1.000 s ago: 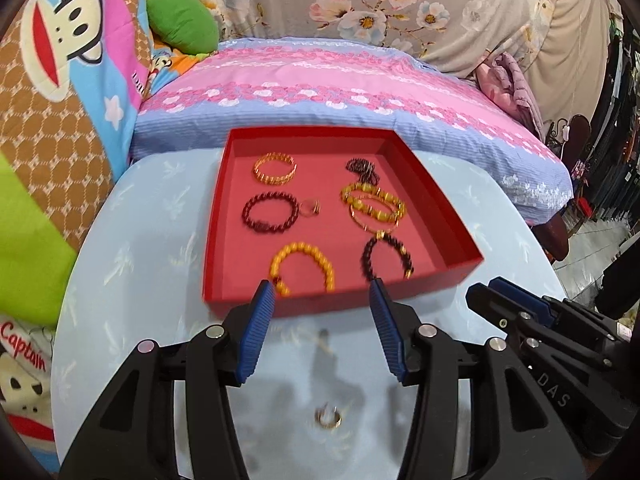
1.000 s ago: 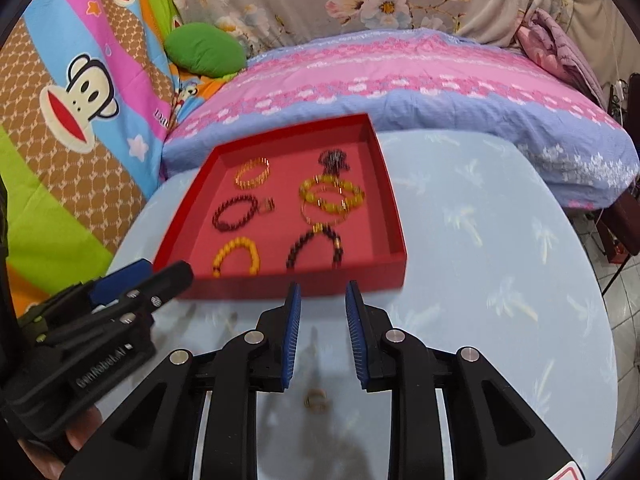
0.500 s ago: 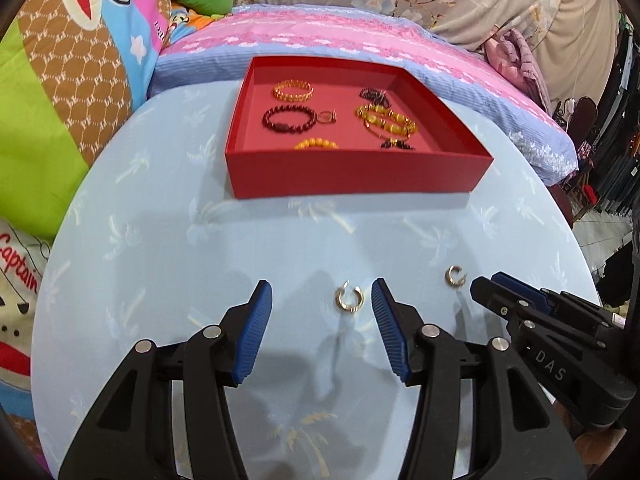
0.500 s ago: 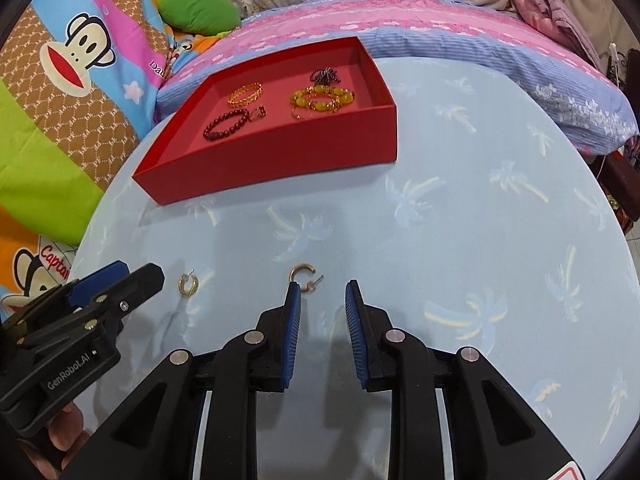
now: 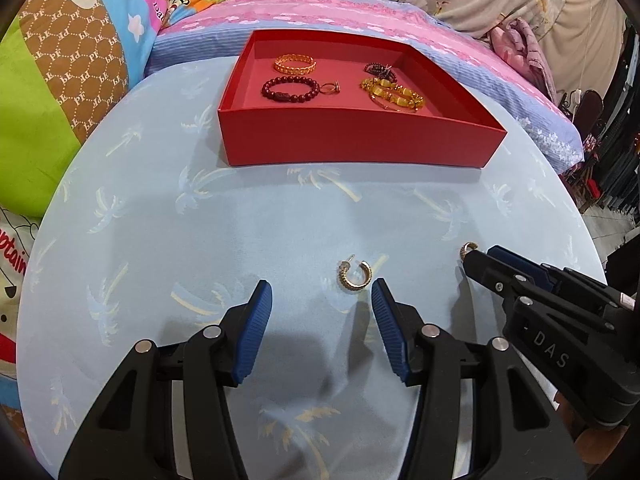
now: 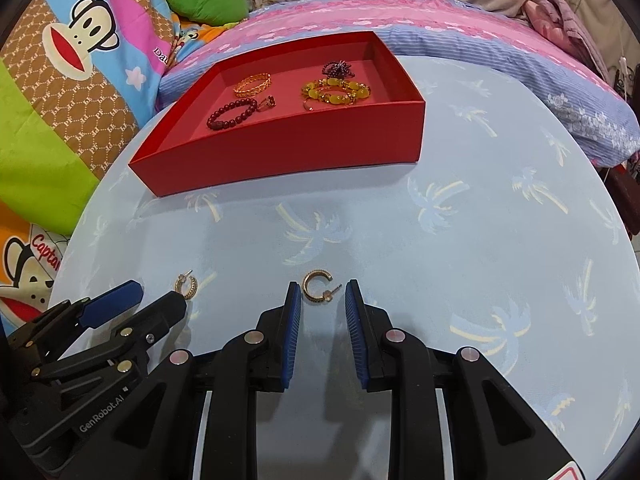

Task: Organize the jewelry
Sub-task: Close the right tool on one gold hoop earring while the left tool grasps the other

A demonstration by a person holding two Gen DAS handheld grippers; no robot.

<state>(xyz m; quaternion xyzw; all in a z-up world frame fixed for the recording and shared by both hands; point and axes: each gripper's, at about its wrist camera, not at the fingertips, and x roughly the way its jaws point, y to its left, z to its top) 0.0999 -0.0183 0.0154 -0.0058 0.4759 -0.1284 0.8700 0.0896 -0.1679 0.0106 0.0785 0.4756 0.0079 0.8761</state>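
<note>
Two gold hoop earrings lie on the light blue table. One earring (image 5: pixel 355 277) sits just ahead of my open left gripper (image 5: pixel 322 300), toward its right finger; it also shows in the right wrist view (image 6: pixel 187 285). The other earring (image 6: pixel 316 288) lies just ahead of my open right gripper (image 6: pixel 320 300), between its tips; in the left wrist view it (image 5: pixel 468 247) peeks out by the right gripper's tip. A red tray (image 5: pixel 360 136) farther back holds several bracelets and a ring. Both grippers are empty.
The round table (image 5: pixel 200 240) has a palm-print cloth. A pink and blue striped cushion (image 5: pixel 320 12) lies behind the tray. Cartoon-print bedding (image 6: pixel 60 80) is at the left. The table edge curves close on the right (image 6: pixel 600 280).
Both grippers have dropped low and pulled back from the tray. The earrings now lie just ahead of the fingertips. Both stay open.
</note>
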